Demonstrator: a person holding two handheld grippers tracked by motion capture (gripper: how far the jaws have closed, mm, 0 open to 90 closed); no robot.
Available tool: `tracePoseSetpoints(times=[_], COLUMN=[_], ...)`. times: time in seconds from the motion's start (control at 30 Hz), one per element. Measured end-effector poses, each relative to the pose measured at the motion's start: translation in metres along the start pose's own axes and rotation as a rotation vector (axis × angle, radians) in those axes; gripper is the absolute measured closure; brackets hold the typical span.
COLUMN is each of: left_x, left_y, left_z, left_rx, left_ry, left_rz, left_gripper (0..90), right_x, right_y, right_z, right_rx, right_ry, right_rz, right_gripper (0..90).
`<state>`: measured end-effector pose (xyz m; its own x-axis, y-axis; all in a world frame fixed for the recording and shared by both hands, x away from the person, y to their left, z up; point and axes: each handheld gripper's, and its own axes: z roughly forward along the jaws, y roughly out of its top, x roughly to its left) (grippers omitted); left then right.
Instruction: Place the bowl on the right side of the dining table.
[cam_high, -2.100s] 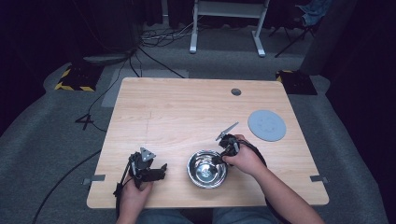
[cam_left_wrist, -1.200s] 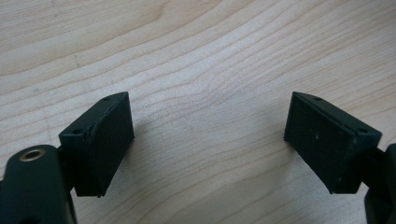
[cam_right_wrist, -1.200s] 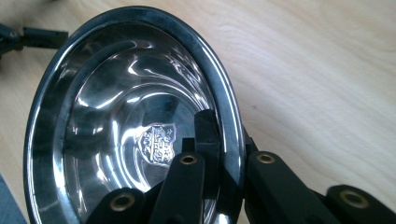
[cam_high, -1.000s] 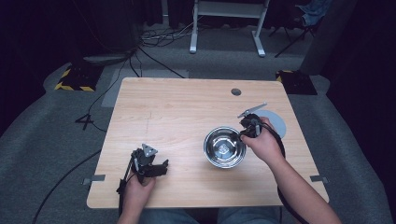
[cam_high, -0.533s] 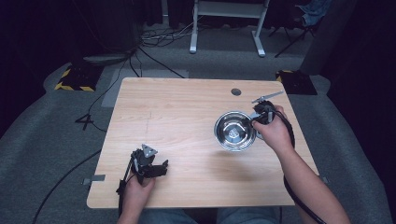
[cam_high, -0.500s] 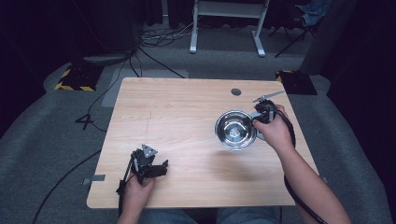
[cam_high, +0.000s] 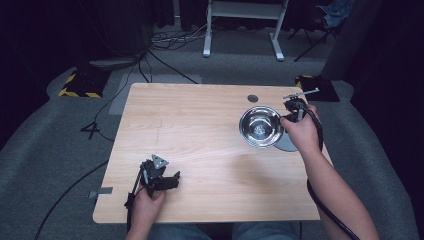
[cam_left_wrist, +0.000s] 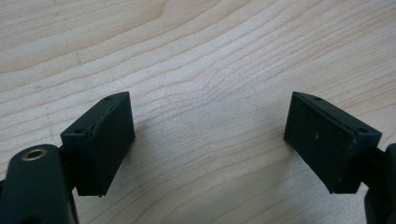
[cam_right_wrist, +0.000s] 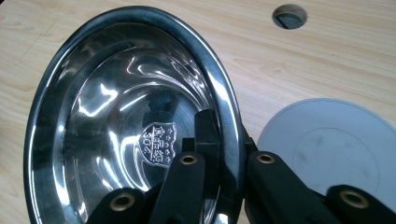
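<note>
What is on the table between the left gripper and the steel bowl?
Nothing: in the high view, bare wood separates the left gripper from the steel bowl.

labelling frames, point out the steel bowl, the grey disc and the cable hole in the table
steel bowl (cam_right_wrist: 116, 126): right gripper view, inner bottom by the stamp
grey disc (cam_right_wrist: 336, 144): right gripper view, flat centre
cable hole (cam_high: 252, 98): high view, its middle

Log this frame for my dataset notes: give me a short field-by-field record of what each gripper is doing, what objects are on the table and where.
surface: wooden table
left gripper: open, jaws wide apart over bare wood, near the table's front left
right gripper: shut on the rim of the steel bowl, one jaw inside, one outside
bowl state: tilted and empty in the right gripper view
grey disc: lies flat on the table at its right side, partly under the bowl in the high view
table hole: near the far edge, beyond the bowl
</note>
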<state>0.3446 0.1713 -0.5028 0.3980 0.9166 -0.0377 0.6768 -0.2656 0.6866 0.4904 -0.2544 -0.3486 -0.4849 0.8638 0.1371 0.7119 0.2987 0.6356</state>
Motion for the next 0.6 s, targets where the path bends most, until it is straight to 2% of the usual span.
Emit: tracePoseSetpoints(times=[0.07,0.13,0.2,0.27,0.37,0.47,0.6], left_x=[0.001,0.000,0.001,0.001,0.001,0.000,0.000], left_y=[0.001,0.002,0.002,0.002,0.002,0.001,0.001], left_z=[0.000,0.001,0.001,0.001,0.001,0.001,0.000], left_rx=[0.003,0.001,0.003,0.003,0.002,0.002,0.001], left_ry=[0.007,0.013,0.013,0.013,0.016,0.015,0.013], left_rz=[0.006,-0.005,-0.004,-0.003,0.000,-0.003,-0.002], left_gripper=[16.2,16.2,16.4,16.5,16.4,16.5,16.5], right_x=[-0.007,-0.009,-0.017,-0.020,-0.031,-0.037,-0.050], right_y=[0.002,0.003,0.005,0.006,0.008,0.010,0.015], right_z=[-0.003,-0.004,-0.007,-0.008,-0.012,-0.014,-0.016], right_rx=[-0.013,-0.017,-0.027,-0.032,-0.045,-0.052,-0.075], right_ry=[-0.021,-0.029,-0.046,-0.053,-0.079,-0.090,-0.137], right_rz=[0.018,0.024,0.051,0.054,0.095,0.114,0.150], right_gripper=[87.8,87.8,87.8,87.8,87.9,87.9,87.8])
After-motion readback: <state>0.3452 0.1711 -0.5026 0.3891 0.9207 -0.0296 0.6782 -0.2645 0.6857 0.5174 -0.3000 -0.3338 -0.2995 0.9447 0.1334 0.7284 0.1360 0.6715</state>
